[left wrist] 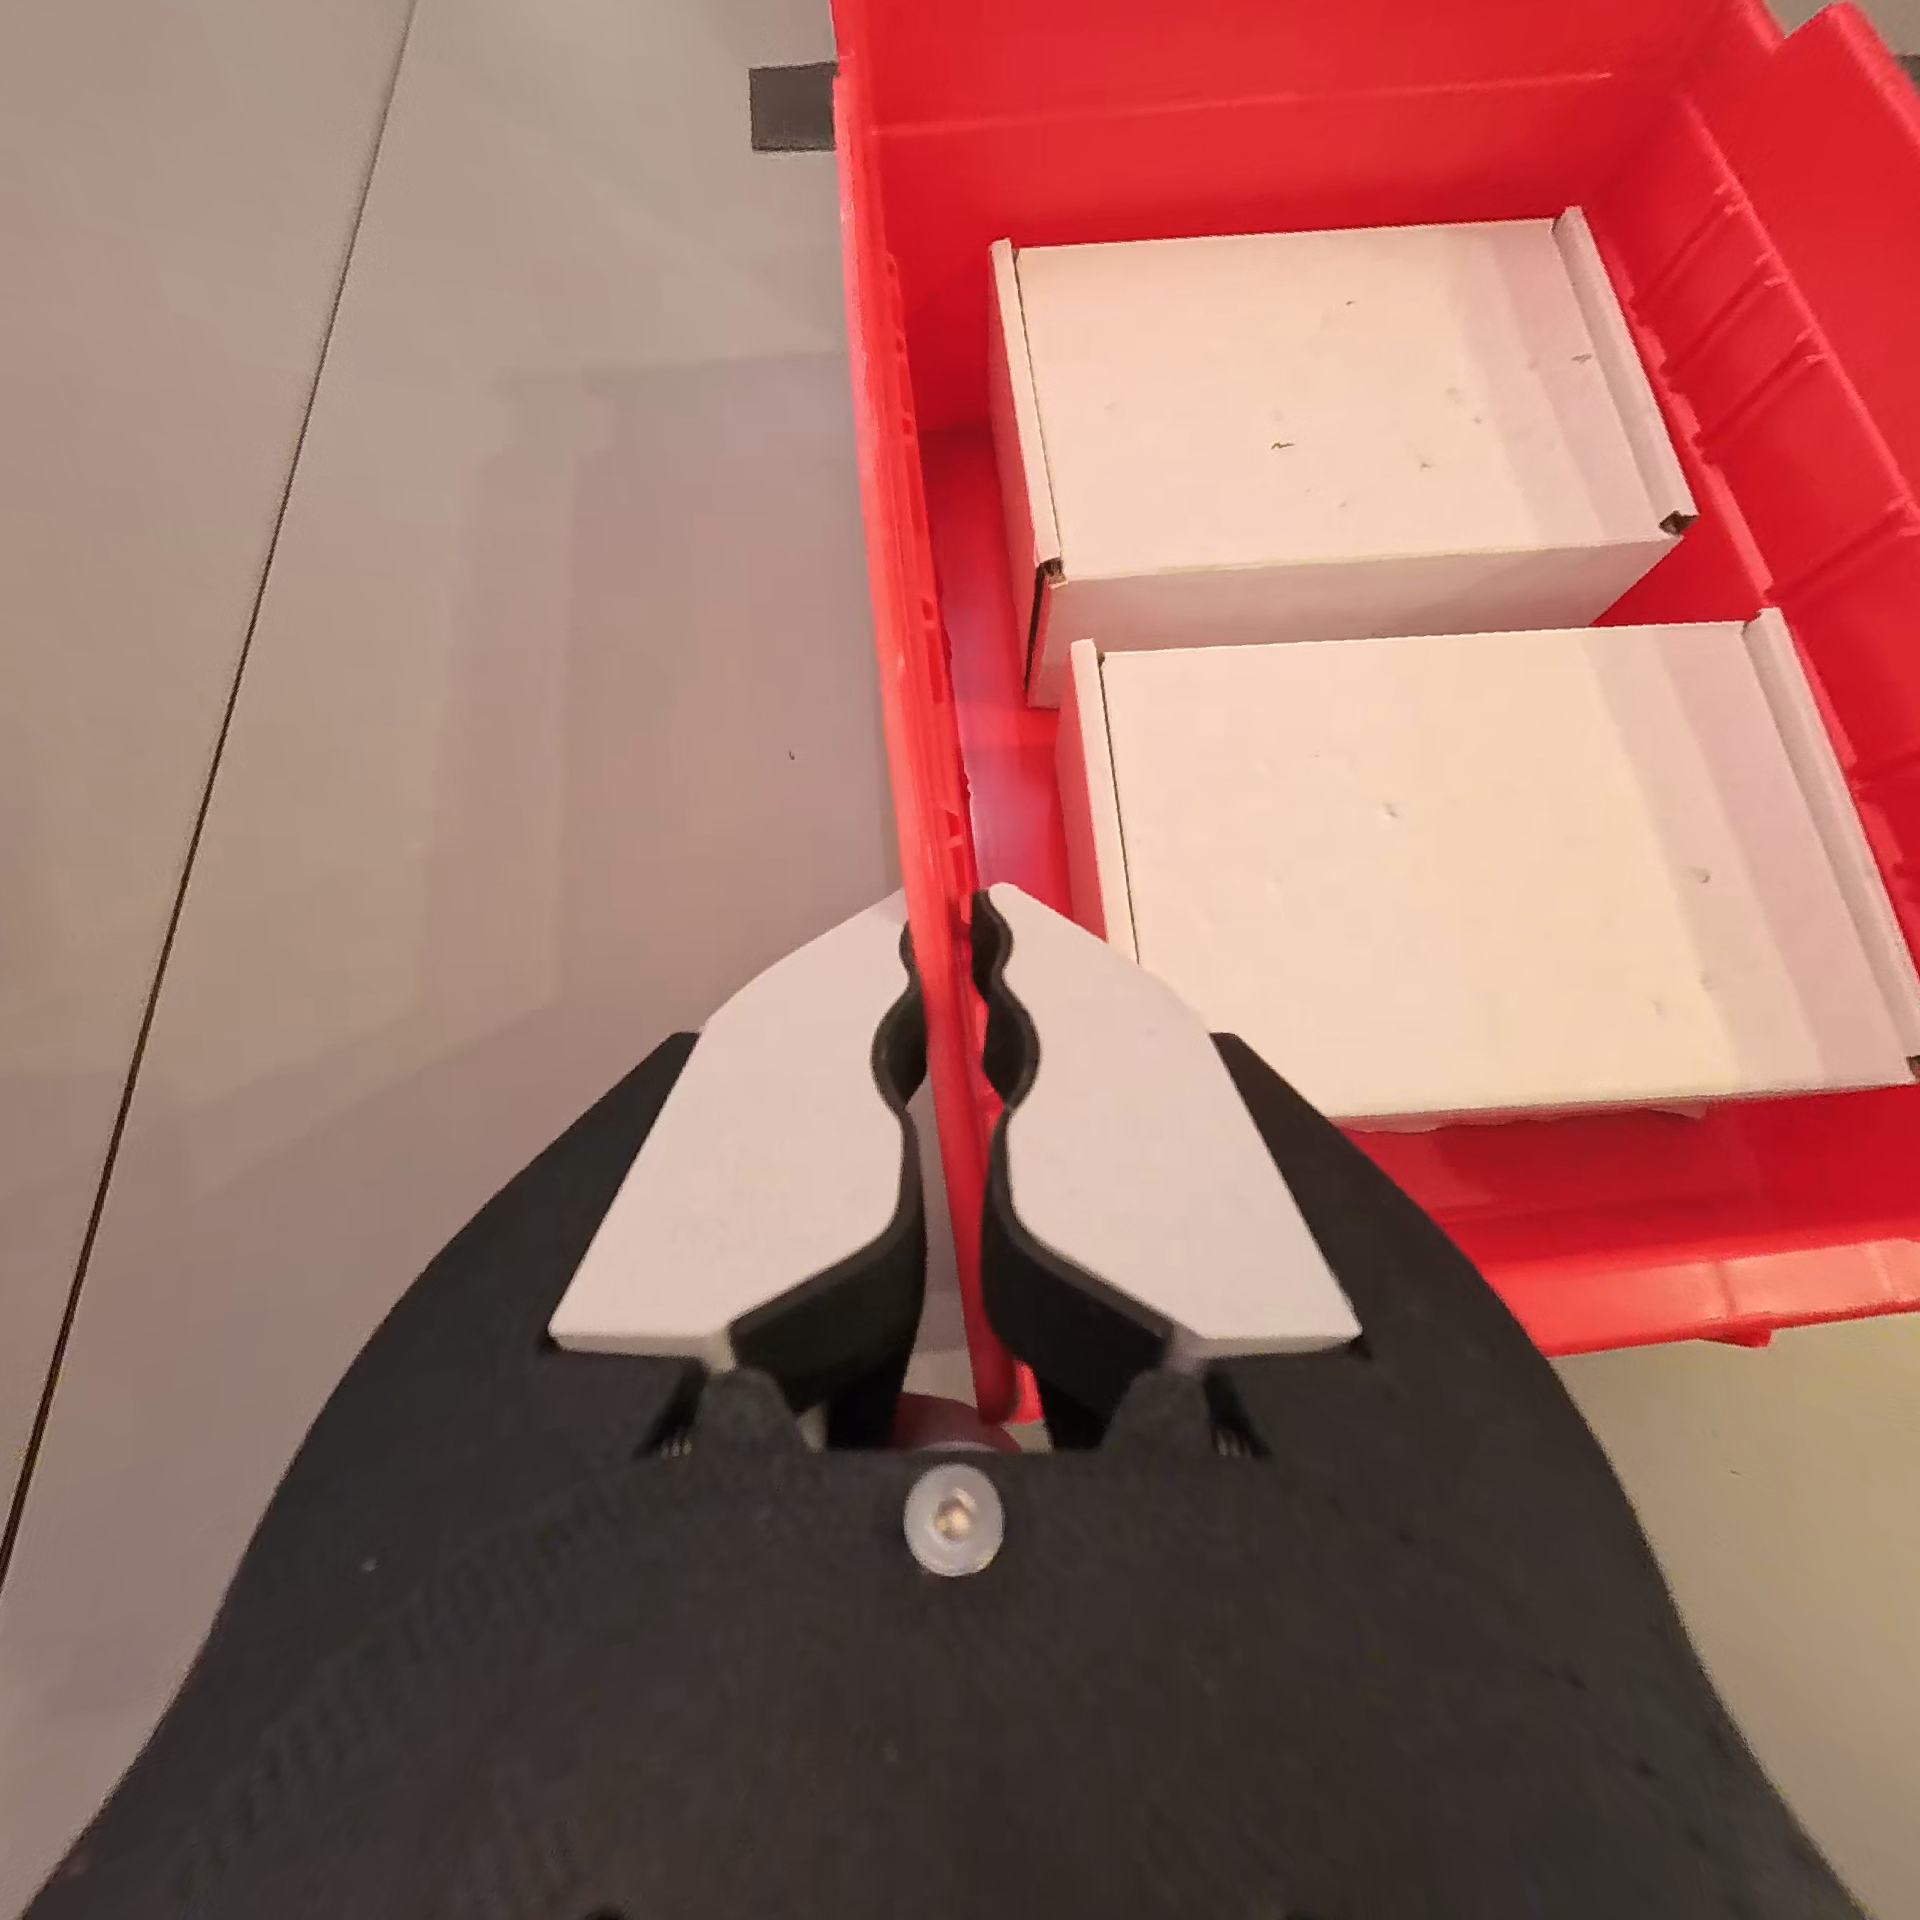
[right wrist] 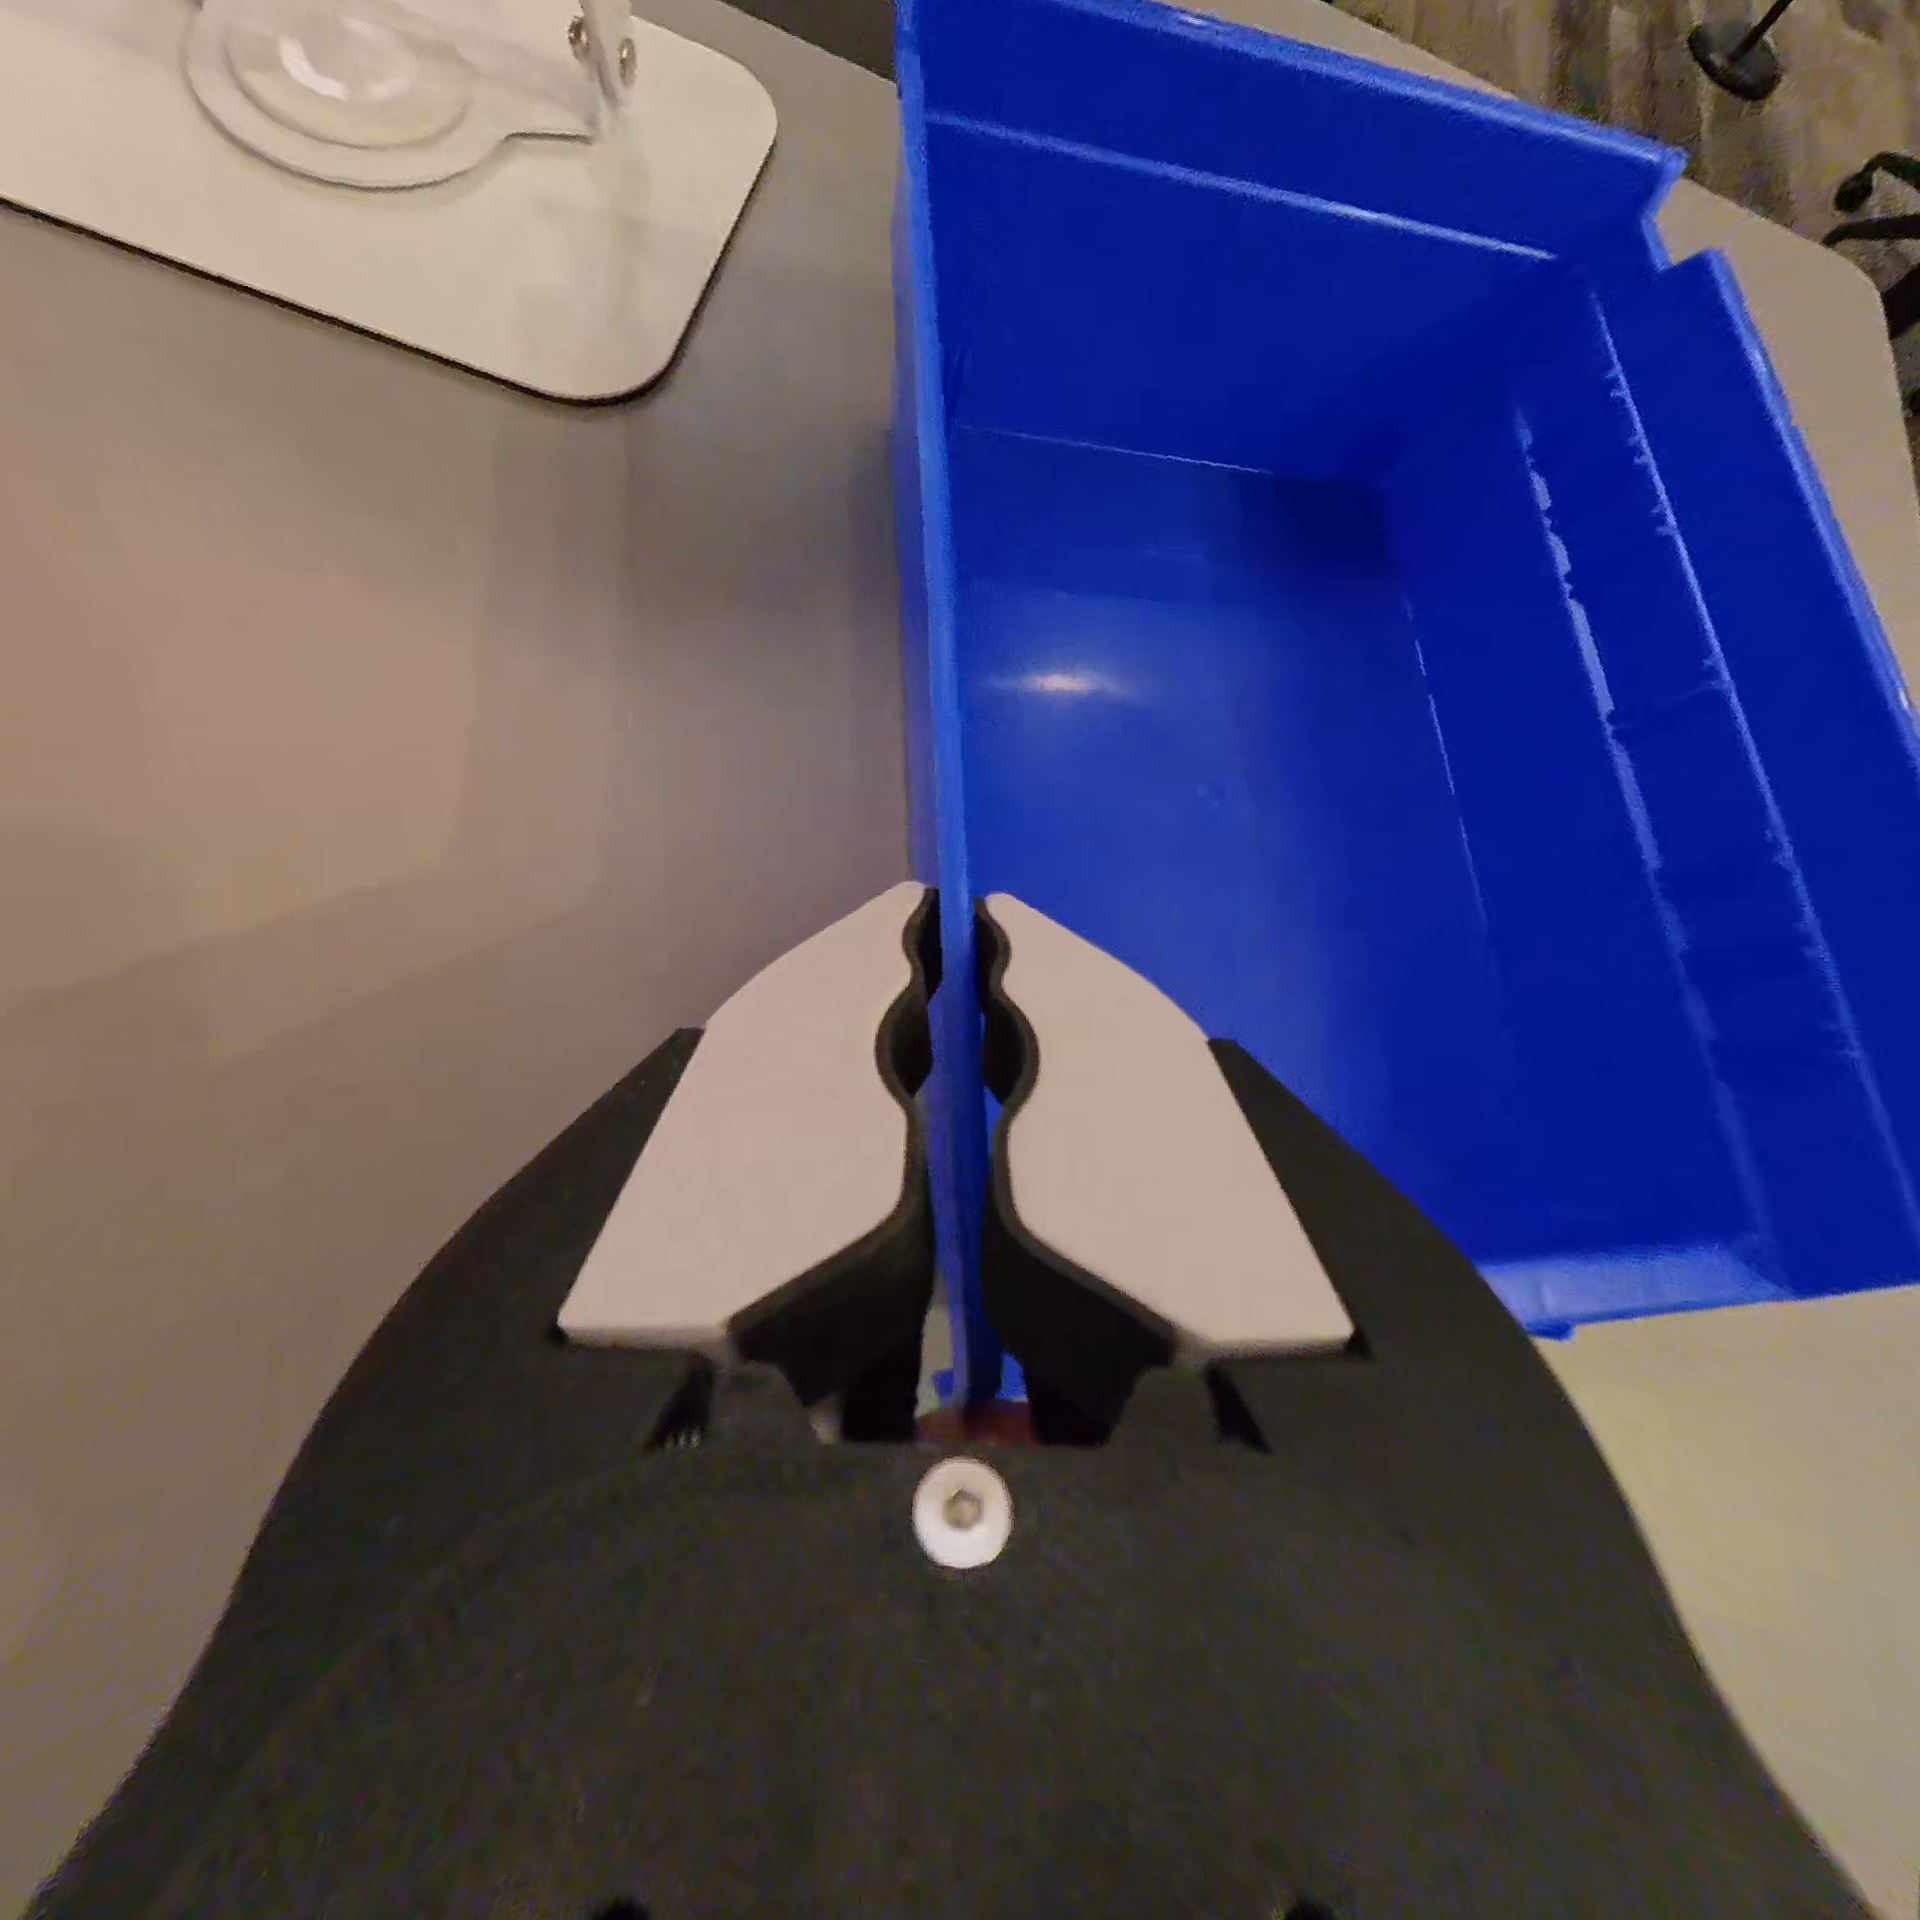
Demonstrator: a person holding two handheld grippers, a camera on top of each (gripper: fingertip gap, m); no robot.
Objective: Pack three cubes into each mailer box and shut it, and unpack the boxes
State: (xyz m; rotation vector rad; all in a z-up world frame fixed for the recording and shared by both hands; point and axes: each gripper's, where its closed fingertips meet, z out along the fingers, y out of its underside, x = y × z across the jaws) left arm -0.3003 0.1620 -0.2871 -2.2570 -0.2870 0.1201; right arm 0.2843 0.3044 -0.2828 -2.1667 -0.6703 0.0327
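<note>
A: Left wrist view: left gripper [left wrist: 940,914] clenched on red bin [left wrist: 1195,135] wall; two shut white mailer boxes [left wrist: 1320,416] inside. No cubes seen.
B: Right gripper [right wrist: 951,909] clamped blue bin [right wrist: 1226,249] wall, bin empty.
A: Risk: thin-wall grip could slip, red bin tips, boxes slide.
B: No readable writing.

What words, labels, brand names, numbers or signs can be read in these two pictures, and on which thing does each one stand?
None: no writing shows in either view.
The two white mailer boxes in the red bin carry only faint scuffs.
The blue bin, the white mat and both grippers are plain.
</note>
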